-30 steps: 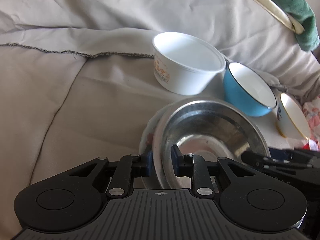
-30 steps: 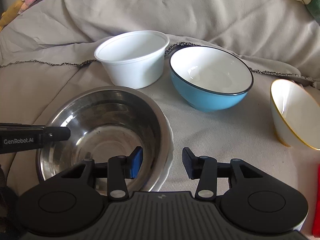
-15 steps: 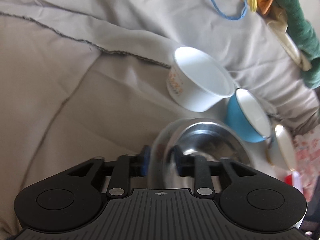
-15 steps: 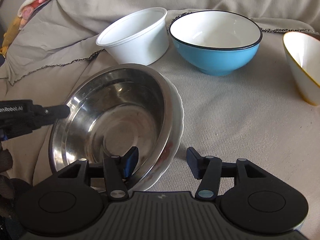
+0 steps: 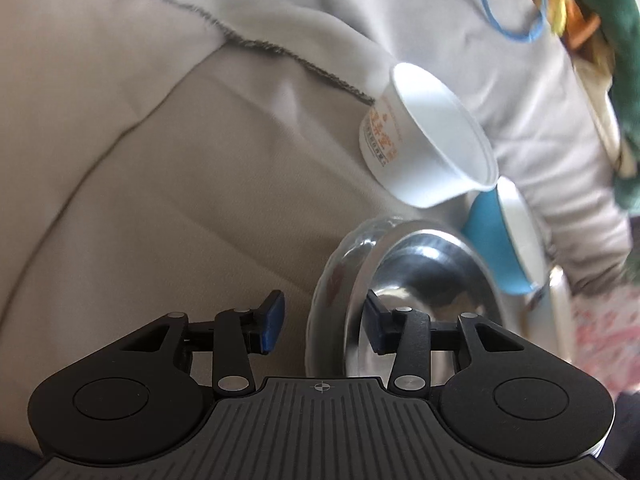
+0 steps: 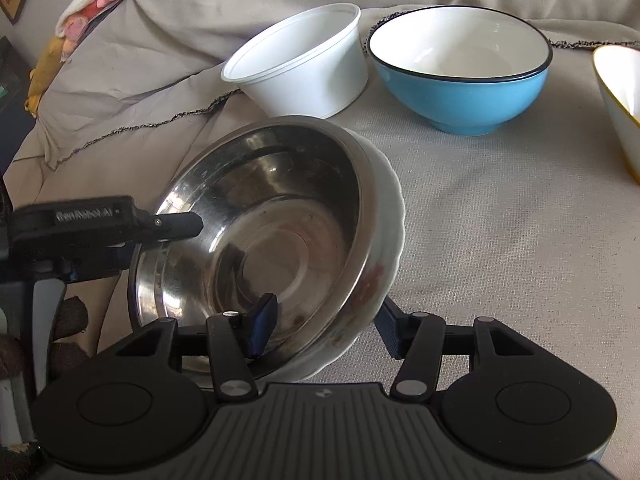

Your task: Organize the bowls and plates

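Steel bowl [image 6: 256,248]: sits tilted inside the white scalloped plate [image 6: 386,236], both lifted off the beige cloth [image 6: 500,240].
Left gripper [image 5: 322,320]: fingers wide apart, the rims of bowl and plate stand between them; whether any pad touches, I cannot tell.
Right gripper [image 6: 324,328]: fingers spread, one inside the bowl, one outside the plate, not squeezing.
White tub [image 6: 304,60]: behind, on the cloth.
Blue bowl [image 6: 464,80]: just beside the tub, to its right.
Gold-rimmed bowl [image 6: 620,104]: at the right edge, tilted.
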The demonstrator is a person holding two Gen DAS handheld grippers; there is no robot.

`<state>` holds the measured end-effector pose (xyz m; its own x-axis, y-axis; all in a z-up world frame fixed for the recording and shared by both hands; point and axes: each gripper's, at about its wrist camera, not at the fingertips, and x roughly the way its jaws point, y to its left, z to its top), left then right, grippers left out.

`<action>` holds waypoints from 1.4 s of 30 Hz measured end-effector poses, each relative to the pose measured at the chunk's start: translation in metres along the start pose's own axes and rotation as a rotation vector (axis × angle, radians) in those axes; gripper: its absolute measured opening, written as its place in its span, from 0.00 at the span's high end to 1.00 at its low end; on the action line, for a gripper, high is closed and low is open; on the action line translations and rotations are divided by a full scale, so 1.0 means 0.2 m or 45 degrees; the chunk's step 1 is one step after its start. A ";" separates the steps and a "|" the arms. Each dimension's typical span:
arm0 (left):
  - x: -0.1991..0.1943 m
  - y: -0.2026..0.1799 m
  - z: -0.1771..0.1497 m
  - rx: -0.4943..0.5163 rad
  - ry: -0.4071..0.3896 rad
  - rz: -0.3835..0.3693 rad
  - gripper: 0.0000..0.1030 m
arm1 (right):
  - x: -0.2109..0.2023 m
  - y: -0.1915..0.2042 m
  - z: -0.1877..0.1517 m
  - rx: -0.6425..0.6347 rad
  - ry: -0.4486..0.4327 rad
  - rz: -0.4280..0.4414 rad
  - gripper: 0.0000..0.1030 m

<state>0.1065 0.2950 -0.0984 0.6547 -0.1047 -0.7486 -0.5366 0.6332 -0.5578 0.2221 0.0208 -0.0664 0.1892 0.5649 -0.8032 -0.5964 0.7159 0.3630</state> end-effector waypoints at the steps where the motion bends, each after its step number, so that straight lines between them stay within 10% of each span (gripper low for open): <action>1: 0.00 0.01 0.00 -0.015 0.007 -0.010 0.55 | -0.01 -0.01 0.00 0.004 -0.002 0.006 0.47; 19: 0.15 -0.21 -0.05 0.243 0.069 -0.076 0.53 | -0.03 -0.14 0.09 0.048 -0.082 -0.090 0.53; 25: -0.12 -0.38 -0.11 0.347 -0.256 0.164 0.53 | -0.26 -0.18 0.07 -0.026 -0.239 -0.136 0.53; 28: -0.22 -0.52 -0.12 0.370 -0.396 0.136 0.53 | -0.51 -0.31 0.10 0.008 -0.395 -0.176 0.51; 35: 0.14 -1.09 -0.19 0.466 0.038 -0.284 0.53 | -0.71 -0.91 0.28 0.315 -0.634 -0.607 0.38; 42: 0.61 -1.41 -0.28 0.503 0.150 -0.157 0.53 | -0.53 -1.22 0.22 0.455 -0.519 -0.613 0.45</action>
<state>0.3074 0.0607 -0.0529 0.6237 -0.2701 -0.7335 -0.1979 0.8533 -0.4825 0.3826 -0.1960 -0.0482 0.6842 0.2111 -0.6981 -0.0952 0.9749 0.2014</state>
